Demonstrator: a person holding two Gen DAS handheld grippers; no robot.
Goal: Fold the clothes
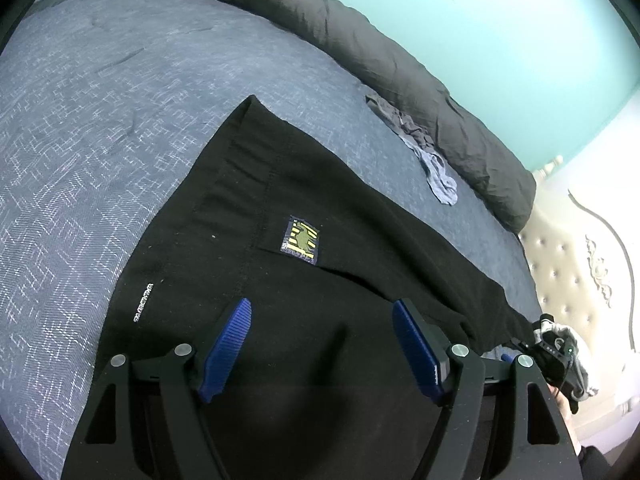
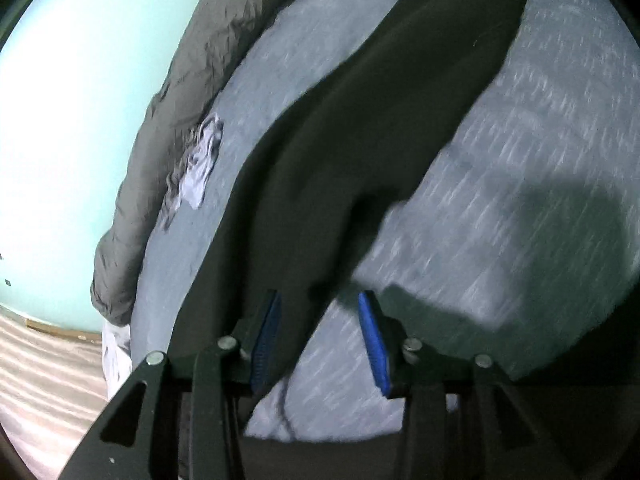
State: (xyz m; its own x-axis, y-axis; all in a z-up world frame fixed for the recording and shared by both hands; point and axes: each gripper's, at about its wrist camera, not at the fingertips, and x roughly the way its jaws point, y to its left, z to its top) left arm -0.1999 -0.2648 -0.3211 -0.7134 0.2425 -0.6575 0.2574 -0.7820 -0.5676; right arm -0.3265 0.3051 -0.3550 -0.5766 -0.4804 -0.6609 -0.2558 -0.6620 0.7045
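Black trousers [image 1: 280, 300] with a yellow-and-green patch [image 1: 300, 240] lie spread on the blue patterned bedspread [image 1: 100, 140]. My left gripper [image 1: 322, 312] is open just above the waist area, blue pads [image 1: 228, 344] apart, holding nothing. In the right wrist view the trousers [image 2: 360, 140] run away from me as a long dark leg, blurred. My right gripper [image 2: 320, 300] is open at the leg's near end, with the cloth's edge lying between the blue pads [image 2: 374, 344]; the pads do not pinch it. The right gripper's body [image 1: 556, 356] shows at the left view's right edge.
A rolled dark grey duvet [image 1: 400, 72] lies along the bed's far side by a turquoise wall [image 1: 500, 20]. A crumpled pale garment [image 1: 436, 168] sits beside it, also in the right view [image 2: 200, 160]. A tufted cream headboard [image 1: 568, 264] stands at right. Floor [image 2: 48, 380] shows lower left.
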